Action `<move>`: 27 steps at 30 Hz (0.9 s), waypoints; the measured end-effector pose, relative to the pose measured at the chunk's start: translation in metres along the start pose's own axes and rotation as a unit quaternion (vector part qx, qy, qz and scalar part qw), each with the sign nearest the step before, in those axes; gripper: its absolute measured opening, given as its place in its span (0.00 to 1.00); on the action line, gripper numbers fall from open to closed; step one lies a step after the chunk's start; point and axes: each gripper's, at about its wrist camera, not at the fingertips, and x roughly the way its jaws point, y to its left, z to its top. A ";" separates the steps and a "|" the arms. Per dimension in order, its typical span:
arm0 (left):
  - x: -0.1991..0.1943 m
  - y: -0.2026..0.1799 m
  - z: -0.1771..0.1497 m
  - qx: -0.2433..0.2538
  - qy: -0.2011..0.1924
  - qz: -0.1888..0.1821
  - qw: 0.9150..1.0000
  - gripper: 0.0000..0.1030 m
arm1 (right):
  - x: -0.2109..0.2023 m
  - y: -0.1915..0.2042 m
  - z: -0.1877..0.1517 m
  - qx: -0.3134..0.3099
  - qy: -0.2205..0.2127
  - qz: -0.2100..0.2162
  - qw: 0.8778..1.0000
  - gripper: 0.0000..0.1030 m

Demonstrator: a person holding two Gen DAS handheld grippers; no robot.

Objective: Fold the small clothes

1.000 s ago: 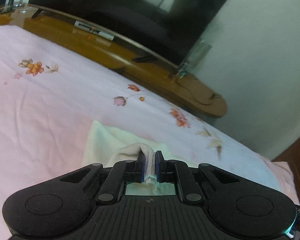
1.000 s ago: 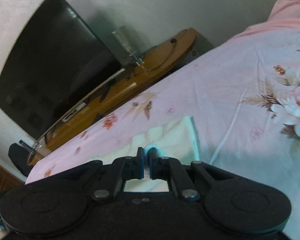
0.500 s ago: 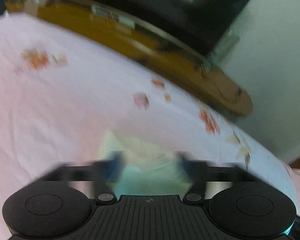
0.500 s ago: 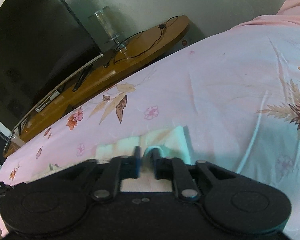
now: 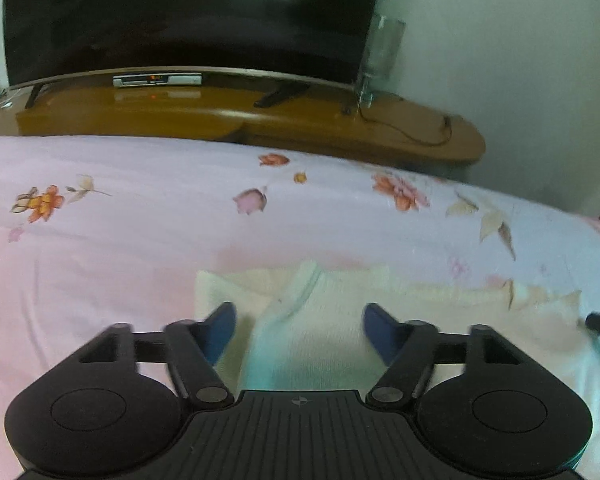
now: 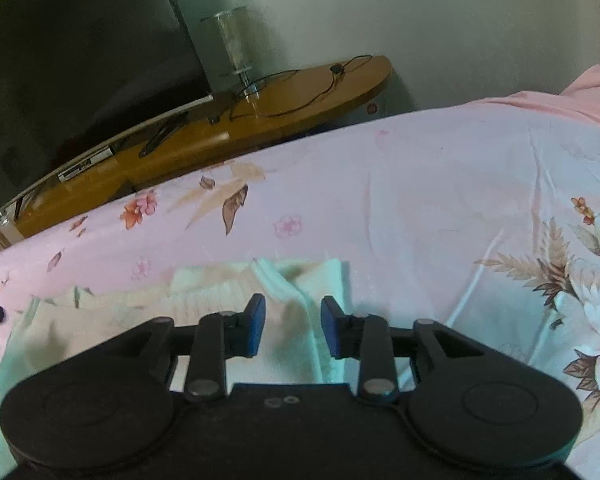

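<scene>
A small cream knit garment (image 5: 312, 344) lies flat on the pink floral bedsheet (image 5: 120, 248). My left gripper (image 5: 300, 314) hovers over its left part; the jaws stand wide and are closing, a raised fold of the garment lies between the blue pads without touching them. My right gripper (image 6: 293, 306) is over the garment's right end (image 6: 204, 300); its jaws are opening, with a ridge of cloth between the pads and gaps on both sides. Each view catches a dark tip of the other gripper at its edge.
Beyond the bed's far edge stands a curved wooden TV stand (image 5: 260, 120) with a dark television (image 5: 180, 12), a set-top box (image 5: 158, 79), a glass vase (image 6: 236, 56) and a black cable (image 6: 300, 96). A pale wall (image 5: 500, 60) rises behind.
Both grippers were shut on pinched folds of the garment; both have let go and opened. Each has rolled toward level and sunk a little. The garment now rests flat.
</scene>
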 end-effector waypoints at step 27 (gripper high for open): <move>0.029 0.000 -0.002 0.000 -0.008 0.009 1.000 0.06 | 0.034 0.021 0.006 -0.076 0.017 0.011 0.997 0.17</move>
